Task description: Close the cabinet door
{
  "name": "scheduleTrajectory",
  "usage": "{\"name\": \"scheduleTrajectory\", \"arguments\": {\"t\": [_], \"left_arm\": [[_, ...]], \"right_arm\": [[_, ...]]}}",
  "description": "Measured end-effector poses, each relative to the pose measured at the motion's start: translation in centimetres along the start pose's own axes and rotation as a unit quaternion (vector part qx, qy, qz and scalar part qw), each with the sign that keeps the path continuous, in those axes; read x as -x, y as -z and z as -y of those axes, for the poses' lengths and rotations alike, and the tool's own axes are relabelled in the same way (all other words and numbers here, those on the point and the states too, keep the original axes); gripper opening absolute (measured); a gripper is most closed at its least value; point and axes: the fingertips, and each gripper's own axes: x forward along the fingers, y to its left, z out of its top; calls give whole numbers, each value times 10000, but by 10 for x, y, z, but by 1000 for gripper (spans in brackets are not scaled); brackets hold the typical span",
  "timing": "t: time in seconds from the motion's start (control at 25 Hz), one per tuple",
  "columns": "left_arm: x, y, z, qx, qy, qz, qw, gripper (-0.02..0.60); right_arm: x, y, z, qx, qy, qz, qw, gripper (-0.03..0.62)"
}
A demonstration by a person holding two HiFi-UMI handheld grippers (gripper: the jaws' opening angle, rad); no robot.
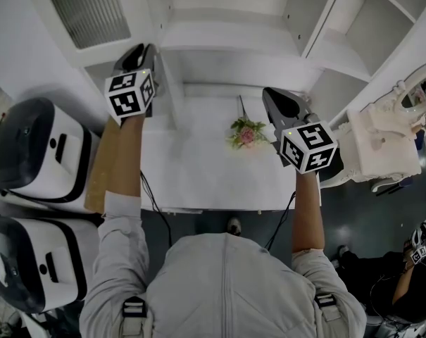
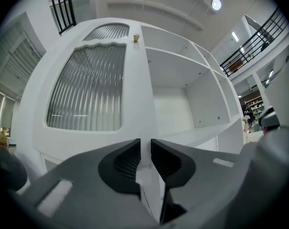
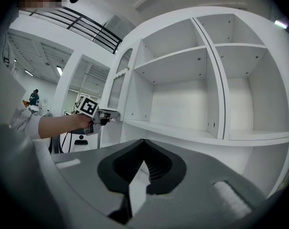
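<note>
near right: right gripper (image 3: 144, 142) closed, nothing between | beside it: small flower bunch (image 1: 246, 134), detail unclear | far left: left gripper (image 2: 145, 149) clamped on free edge of cabinet door (image 2: 87, 85), standing open; door's lower part hidden behind gripper | far: shelves (image 3: 182, 104), right end cut off

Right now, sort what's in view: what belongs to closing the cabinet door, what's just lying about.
Job: cabinet door, edge clamped by left gripper; open cabinet.
Lying about: flowers; white machines; ornate white furniture; right gripper, shut, empty.
</note>
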Motion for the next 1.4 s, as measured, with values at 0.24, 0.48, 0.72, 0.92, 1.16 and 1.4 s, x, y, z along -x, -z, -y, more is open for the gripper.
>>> {"name": "scheduleTrajectory", "arguments": {"t": [0.24, 0.48, 0.72, 0.92, 1.16, 1.4], "left_arm": [[21, 1, -1, -38, 104, -21, 9999, 62], [52, 3, 17, -197, 377, -42, 9991, 23], [90, 2, 45, -441, 868, -12, 9952, 15], [124, 4, 54, -538, 827, 50, 9951, 15], [156, 13, 60, -663, 807, 75, 9945, 15], [178, 21, 53, -695, 661, -6, 9954, 15]], "right_arm": [[3, -7, -11, 42, -100, 88, 9999, 2], [-1, -14, -24, 38, -260, 190, 9995, 2], [-10, -20, -43, 144, -465, 217, 9986, 2], [-18, -22, -58, 194, -616, 235, 9976, 2], [-31, -18, -74, 185, -789, 191, 9965, 2], [-40, -16, -88, 272, -918, 175, 9953, 2]]}}
